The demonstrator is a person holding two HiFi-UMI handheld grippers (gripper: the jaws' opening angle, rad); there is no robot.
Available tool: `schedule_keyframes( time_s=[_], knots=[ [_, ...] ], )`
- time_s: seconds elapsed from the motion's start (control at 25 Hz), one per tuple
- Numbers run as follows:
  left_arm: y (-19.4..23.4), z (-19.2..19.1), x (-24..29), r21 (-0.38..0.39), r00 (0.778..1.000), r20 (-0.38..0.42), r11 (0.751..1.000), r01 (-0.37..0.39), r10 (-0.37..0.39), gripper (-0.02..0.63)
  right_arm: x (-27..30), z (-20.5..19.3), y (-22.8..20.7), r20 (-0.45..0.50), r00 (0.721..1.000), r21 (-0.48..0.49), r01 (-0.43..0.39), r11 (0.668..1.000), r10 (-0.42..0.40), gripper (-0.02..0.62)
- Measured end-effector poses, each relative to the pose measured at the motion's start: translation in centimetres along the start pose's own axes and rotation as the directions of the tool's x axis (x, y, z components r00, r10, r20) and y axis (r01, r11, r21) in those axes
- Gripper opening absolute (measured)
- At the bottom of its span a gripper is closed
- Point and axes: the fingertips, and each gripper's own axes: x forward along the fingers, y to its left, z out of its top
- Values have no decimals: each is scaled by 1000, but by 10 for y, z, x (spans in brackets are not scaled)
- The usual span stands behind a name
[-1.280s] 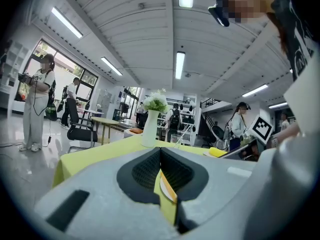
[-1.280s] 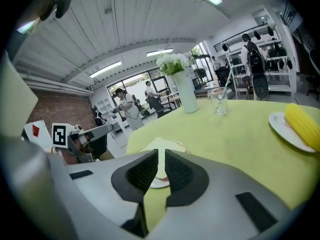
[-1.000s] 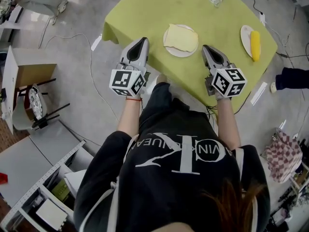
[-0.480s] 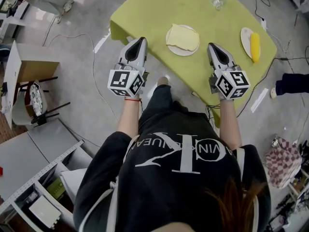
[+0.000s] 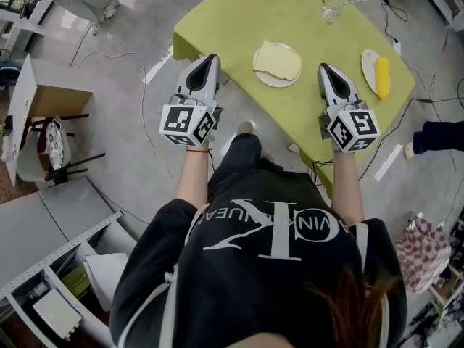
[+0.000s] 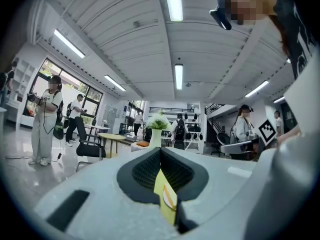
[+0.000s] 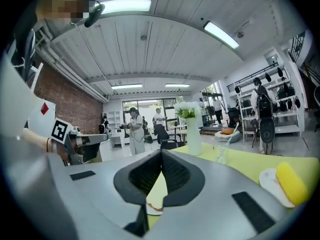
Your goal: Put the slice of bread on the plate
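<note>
Green table, plate, second plate, glass

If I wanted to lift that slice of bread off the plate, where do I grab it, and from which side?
Probably the near edge, approached low from the person's side. The slice of bread lies flat on the white plate, so only its thin rim offers a pinch.

Bread on plate on table

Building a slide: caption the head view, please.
Bread slice on its plate on the green-clothed table; left tongs and right tongs, shut and empty, held near its edge.
</note>
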Motion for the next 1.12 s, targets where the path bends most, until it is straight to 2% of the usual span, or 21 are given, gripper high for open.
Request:
schedule_keyframes(
  time_s=[0.4, 1.12],
  knots=[
    [-2, 24, -8, 32, 998, 52, 999, -29, 28, 9, -8, 22, 3, 70, 997, -48, -4, 999, 8, 2],
    [6, 47, -7, 73, 995, 70, 995, -71, 66, 9, 1, 34, 8, 118, 992, -70, -33, 997, 41, 2]
  ],
)
